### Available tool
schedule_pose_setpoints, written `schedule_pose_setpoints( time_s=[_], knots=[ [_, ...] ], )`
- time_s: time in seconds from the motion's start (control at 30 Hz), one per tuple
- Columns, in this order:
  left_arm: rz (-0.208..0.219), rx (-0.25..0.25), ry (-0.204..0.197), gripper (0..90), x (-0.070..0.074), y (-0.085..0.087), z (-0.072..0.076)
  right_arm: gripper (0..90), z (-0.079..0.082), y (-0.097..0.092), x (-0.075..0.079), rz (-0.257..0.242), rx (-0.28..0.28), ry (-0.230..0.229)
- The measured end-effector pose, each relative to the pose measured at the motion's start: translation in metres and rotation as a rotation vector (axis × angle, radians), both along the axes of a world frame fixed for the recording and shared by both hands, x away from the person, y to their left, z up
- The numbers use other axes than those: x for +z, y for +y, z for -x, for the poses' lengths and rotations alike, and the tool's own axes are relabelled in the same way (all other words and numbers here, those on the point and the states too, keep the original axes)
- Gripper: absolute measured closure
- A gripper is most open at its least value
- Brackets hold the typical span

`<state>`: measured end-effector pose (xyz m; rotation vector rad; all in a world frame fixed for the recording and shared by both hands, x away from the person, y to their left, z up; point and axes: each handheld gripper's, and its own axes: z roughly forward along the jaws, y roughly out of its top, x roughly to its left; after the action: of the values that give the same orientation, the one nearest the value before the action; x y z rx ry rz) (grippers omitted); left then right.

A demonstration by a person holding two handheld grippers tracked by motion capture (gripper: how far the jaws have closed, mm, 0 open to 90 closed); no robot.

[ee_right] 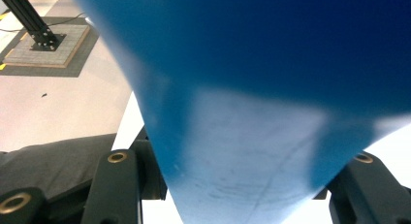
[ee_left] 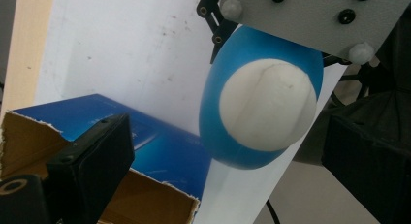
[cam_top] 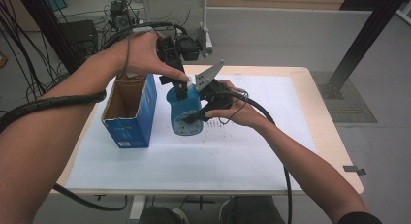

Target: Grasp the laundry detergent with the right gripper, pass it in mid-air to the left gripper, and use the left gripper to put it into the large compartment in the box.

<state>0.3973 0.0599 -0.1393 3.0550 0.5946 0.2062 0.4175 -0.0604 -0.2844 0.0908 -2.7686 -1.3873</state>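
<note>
The right gripper (cam_top: 201, 112) clamps the blue egg-shaped plastic clock (cam_top: 186, 115) by its lower body, holding it lifted just beside the open blue cardboard box (cam_top: 131, 112) so its white back panel (ee_left: 266, 107) faces the other tool. The left gripper (cam_top: 180, 86), also beside the box, hangs over the clock's top; its jaws stand apart on either side in the left gripper view, gripping nothing, probably ready to take the clock.
</note>
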Motion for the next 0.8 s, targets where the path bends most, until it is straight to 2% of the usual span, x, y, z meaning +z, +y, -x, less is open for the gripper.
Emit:
schedule_pose_setpoints(
  time_s=[0.1, 0.13, 0.3, 0.47, 0.67, 0.77, 0.8],
  knots=[
    [-0.001, -0.002, 0.005, 5.3, -0.003, -0.001, 0.001, 43.4, 0.002, 0.001, 0.001, -0.004, 0.008, 0.004],
    [-0.003, -0.007, 0.023, 5.3, -0.005, -0.001, 0.001, 43.4, 0.002, 0.002, 0.002, -0.007, 0.011, 0.002],
    [-0.013, -0.023, 0.042, 5.2, -0.01, -0.004, 0.001, 43.4, 0.006, 0.004, 0.004, -0.012, 0.025, -0.007],
    [0.005, -0.025, 0.061, 5.2, -0.013, -0.005, 0.001, 43.4, 0.007, 0.006, 0.007, -0.027, 0.033, -0.014],
    [0.008, -0.031, 0.07, 5.3, -0.017, -0.006, 0.002, 43.4, 0.009, 0.006, 0.01, -0.033, 0.029, 0.0],
    [0.009, -0.034, 0.071, 5.3, -0.017, -0.007, 0.002, 43.4, 0.009, 0.008, 0.01, -0.053, 0.044, -0.019],
    [0.009, -0.037, 0.071, 5.3, -0.017, -0.008, 0.002, 43.4, 0.009, 0.008, 0.011, -0.05, 0.041, -0.012]
  ],
)
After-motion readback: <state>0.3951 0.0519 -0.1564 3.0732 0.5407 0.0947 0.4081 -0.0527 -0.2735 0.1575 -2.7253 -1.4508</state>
